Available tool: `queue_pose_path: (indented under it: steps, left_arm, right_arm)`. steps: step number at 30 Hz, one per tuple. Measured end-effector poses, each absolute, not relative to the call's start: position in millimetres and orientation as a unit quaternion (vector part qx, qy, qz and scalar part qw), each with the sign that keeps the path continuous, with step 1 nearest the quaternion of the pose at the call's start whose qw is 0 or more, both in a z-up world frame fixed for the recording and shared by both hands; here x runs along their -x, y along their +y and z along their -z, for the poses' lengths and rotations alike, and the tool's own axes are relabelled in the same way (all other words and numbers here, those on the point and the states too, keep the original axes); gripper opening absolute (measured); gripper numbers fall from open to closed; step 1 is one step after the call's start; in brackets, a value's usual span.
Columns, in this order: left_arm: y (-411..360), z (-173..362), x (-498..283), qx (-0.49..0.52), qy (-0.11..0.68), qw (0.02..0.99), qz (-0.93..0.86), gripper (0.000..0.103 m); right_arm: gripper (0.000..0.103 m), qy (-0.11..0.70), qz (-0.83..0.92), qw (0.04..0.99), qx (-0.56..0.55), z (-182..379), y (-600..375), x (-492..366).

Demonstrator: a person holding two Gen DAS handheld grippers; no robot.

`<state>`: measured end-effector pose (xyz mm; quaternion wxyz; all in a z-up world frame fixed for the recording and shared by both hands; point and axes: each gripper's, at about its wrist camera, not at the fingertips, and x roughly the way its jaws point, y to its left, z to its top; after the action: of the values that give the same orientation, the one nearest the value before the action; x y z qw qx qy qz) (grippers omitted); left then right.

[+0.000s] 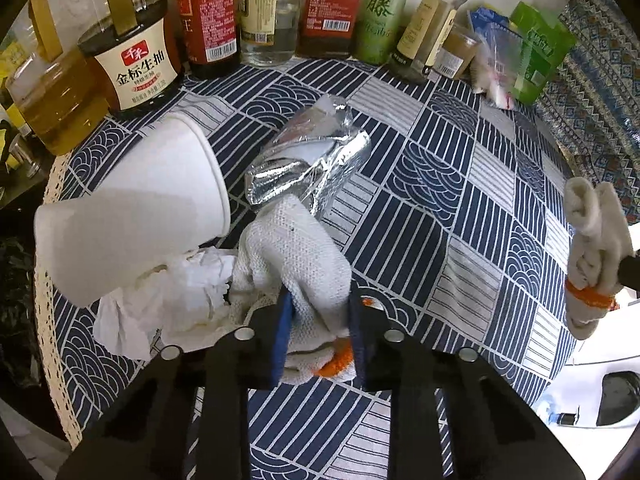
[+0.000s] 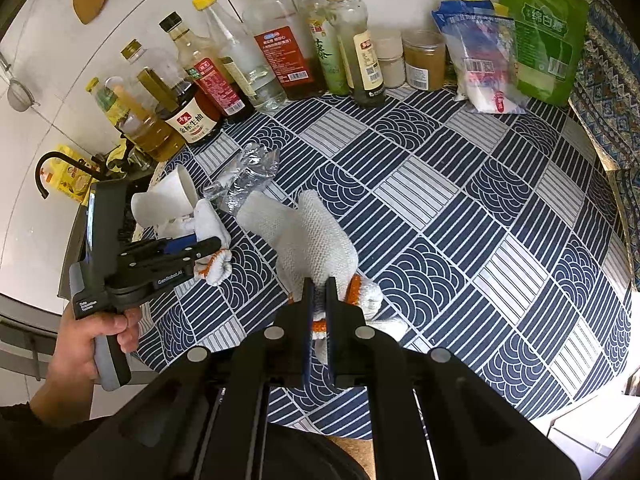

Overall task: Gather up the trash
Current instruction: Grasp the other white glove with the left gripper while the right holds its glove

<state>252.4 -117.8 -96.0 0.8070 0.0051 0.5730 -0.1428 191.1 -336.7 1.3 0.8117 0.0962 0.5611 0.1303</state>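
Note:
Each gripper is shut on a white knitted work glove with an orange cuff. My left gripper (image 1: 320, 316) holds its glove (image 1: 296, 248) pointing at a crumpled silver foil wrapper (image 1: 308, 156). A white paper cup (image 1: 132, 208) lies on its side just left of it, over crumpled white tissue (image 1: 176, 292). My right gripper (image 2: 319, 300) holds the other glove (image 2: 316, 236) over the blue patterned tablecloth (image 2: 460, 208). In the right wrist view the left gripper (image 2: 212, 246), cup (image 2: 168, 200) and foil (image 2: 248, 180) are at the left.
A row of sauce and oil bottles (image 2: 248, 52) stands along the back wall. Jars (image 2: 424, 60) and a green bag (image 2: 544, 36) with a clear plastic bag (image 2: 484, 56) sit at the back right. The table's left edge (image 1: 48, 240) drops beside the cup.

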Motion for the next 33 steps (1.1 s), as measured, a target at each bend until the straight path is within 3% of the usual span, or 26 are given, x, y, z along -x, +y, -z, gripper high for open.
queue_pose_path:
  steps: [19, 33]
  left_arm:
    - [-91.3, 53.2, -218.2, 0.019, 0.556, 0.814, 0.168, 0.020]
    - [16.6, 24.7, -189.5, 0.070, 0.535, 0.835, 0.110, 0.020]
  right_arm:
    - [0.006, 0.570, -0.169, 0.802, -0.057, 0.1, -282.0, -203.8]
    - [0.006, 0.577, -0.241, 0.780, 0.001, -2.4, -163.0, -215.9]
